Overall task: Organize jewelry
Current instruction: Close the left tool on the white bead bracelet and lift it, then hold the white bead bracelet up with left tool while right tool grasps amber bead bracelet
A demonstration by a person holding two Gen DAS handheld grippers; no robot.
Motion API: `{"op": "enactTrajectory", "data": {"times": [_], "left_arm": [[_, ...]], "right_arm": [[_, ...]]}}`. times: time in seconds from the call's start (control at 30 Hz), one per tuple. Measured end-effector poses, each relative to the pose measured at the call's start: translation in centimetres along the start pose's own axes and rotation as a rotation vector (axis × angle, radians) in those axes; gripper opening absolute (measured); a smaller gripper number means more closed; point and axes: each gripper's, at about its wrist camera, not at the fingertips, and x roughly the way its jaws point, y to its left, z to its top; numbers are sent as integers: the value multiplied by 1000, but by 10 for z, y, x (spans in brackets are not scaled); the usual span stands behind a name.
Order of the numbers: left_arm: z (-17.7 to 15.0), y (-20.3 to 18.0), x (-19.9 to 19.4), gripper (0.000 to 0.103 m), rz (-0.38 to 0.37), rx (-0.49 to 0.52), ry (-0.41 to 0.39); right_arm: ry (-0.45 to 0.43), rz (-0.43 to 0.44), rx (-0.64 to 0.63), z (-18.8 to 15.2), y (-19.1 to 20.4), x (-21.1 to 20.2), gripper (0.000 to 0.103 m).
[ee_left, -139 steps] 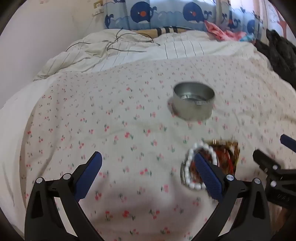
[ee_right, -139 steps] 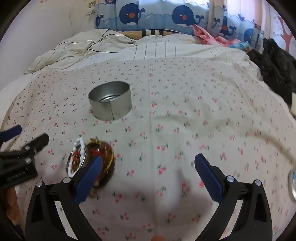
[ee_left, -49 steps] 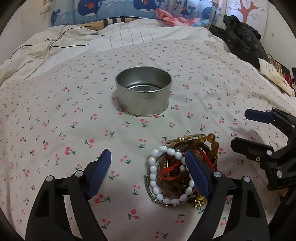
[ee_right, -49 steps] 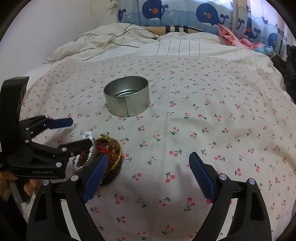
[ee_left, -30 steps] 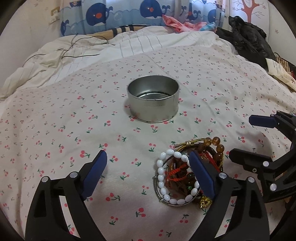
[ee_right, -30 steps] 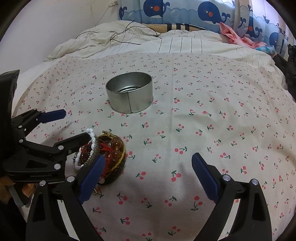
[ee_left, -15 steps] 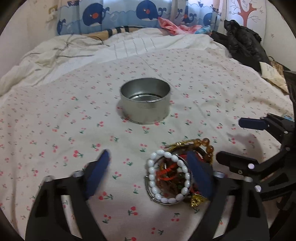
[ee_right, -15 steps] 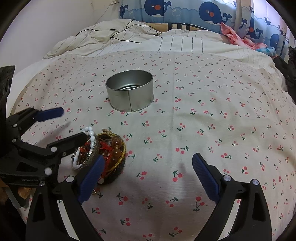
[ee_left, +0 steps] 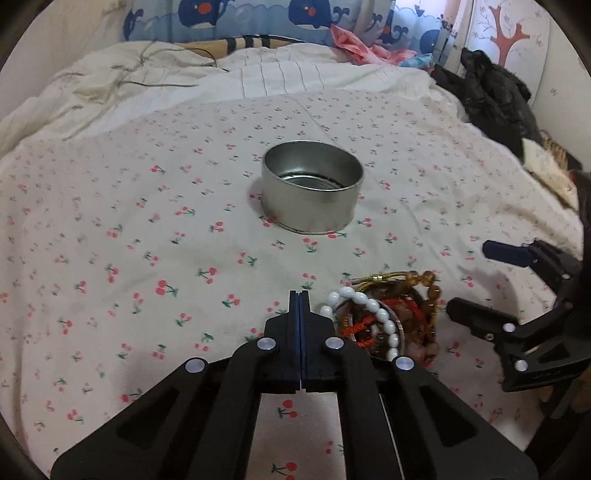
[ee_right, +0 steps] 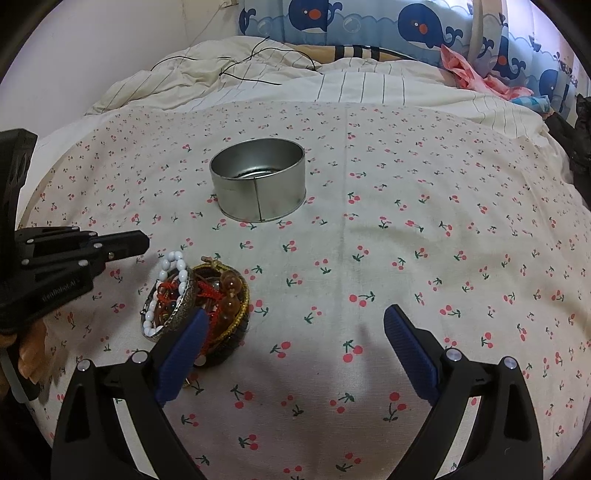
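Note:
A pile of jewelry lies on the cherry-print bedspread: a white bead bracelet, amber beads, red cord and gold bangles. It also shows in the right wrist view. A round metal tin stands empty beyond it, also in the right wrist view. My left gripper is shut and empty, its tips just left of the white beads; from the right wrist view it shows at left. My right gripper is open, its left finger at the pile's near edge.
The cherry-print bedspread covers the bed. A rumpled striped duvet with a black cable lies at the back. Whale-print pillows line the headboard. Black clothing sits at the right edge.
My left gripper has closed from wide open to fully shut, beside the jewelry pile. The right gripper has stayed open and nearly still.

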Motion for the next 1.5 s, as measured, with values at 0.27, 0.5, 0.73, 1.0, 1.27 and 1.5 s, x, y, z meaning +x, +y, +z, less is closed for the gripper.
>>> {"op": "enactTrajectory", "data": {"times": [0.27,0.5,0.73,1.0,1.27,1.5], "left_arm": [[2,-11,4,68,-48,15,-29],[-1,-12,21,6,-31,20,45],[5,4,-7,6,-15,-31,-49],[6,38,0,6,91,-143,7],[1,46,11,7,107,-180,49],[2,43,10,7,102,-176,53]], "right_arm": [[7,6,-7,-2,2,2,93],[14,8,-8,-1,3,4,93],[9,2,0,-1,2,5,93],[-28,18,-20,2,6,2,93],[-26,49,-54,11,17,17,63],[-31,66,-58,12,18,22,13]]}}
